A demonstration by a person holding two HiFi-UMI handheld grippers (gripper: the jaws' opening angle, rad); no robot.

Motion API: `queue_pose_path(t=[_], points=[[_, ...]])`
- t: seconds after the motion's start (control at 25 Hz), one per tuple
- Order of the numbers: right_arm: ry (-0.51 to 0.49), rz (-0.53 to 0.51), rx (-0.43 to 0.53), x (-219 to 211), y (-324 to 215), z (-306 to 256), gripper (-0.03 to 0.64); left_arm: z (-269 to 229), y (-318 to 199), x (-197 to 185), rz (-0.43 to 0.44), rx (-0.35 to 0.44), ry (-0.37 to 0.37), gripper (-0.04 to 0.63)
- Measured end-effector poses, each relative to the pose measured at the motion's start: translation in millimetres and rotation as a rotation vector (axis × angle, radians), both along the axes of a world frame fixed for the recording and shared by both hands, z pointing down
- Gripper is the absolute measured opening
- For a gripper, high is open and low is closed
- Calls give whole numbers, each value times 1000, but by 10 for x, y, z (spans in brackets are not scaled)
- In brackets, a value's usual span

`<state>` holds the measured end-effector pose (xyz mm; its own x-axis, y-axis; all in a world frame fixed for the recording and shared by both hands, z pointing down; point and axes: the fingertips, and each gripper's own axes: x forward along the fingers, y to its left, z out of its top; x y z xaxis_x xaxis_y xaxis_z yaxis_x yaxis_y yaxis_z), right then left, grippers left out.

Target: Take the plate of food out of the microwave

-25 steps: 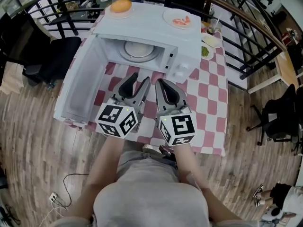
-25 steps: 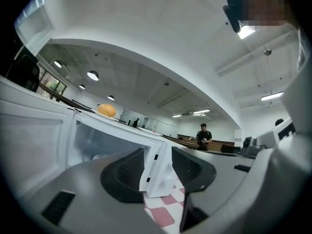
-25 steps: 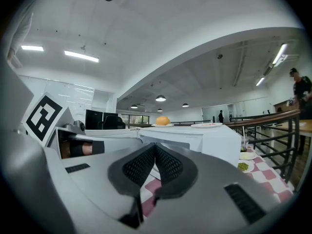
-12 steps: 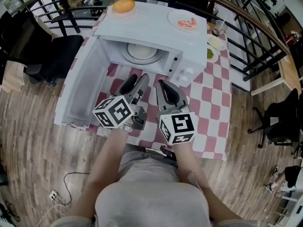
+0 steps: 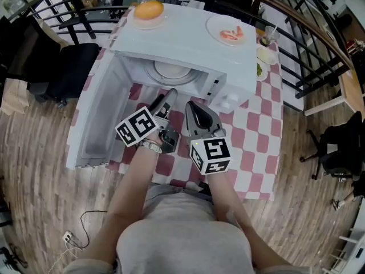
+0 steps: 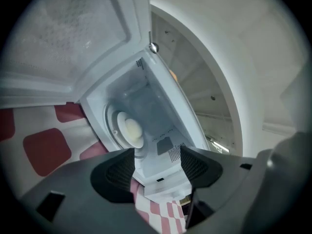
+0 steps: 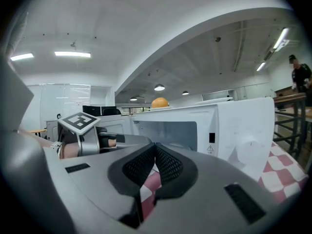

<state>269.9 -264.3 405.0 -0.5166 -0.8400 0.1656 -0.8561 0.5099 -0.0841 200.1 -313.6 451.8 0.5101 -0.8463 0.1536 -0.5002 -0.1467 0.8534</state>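
Note:
The white microwave (image 5: 228,67) stands on the checked table with its door (image 5: 100,116) swung open to the left. Inside, on the turntable, sits a white plate (image 5: 169,70) with pale food (image 6: 131,129). My left gripper (image 5: 166,99) is rolled onto its side just in front of the opening. Its jaws are opening, and nothing is between them in the left gripper view, which looks into the cavity. My right gripper (image 5: 191,106) hovers beside it over the cloth, shut and empty. The right gripper view shows the microwave (image 7: 229,126) front and my left gripper (image 7: 80,128).
On top of the microwave are a plate with an orange round item (image 5: 149,10) and a plate with pink food (image 5: 229,32). Small dishes (image 5: 263,61) stand behind on the red-and-white cloth (image 5: 251,147). A black chair (image 5: 68,67) is at the left, railings behind.
My left gripper has rolled onto its side and moved forward towards the microwave opening, its jaws spreading. The right gripper has shifted only slightly.

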Motion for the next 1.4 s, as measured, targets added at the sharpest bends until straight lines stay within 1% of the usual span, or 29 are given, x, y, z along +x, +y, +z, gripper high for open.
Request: queue_pose_path(t=[0.16,0.44,0.6,0.76,1.0,1.4], points=[[4,9,-23,-37,-145,126,25,277,-172,-90,-40,-99,69,282],[21,17,-68,-54,-283,334,25,615,-427,-144,-87,-191,115,284],[31,14,-87,-62,-323,407,25,793,-512,-182,-120,-245,117,287],[46,-1,-105,-99,-341,484,25,907,-610,-228,-151,-277,122,288],[47,-2,-128,-124,-395,557,25,1040,-769,-284,-212,-346,108,305],[31,57,-153,-17,-480,638,25,1206,-974,-291,-301,-492,56,339]])
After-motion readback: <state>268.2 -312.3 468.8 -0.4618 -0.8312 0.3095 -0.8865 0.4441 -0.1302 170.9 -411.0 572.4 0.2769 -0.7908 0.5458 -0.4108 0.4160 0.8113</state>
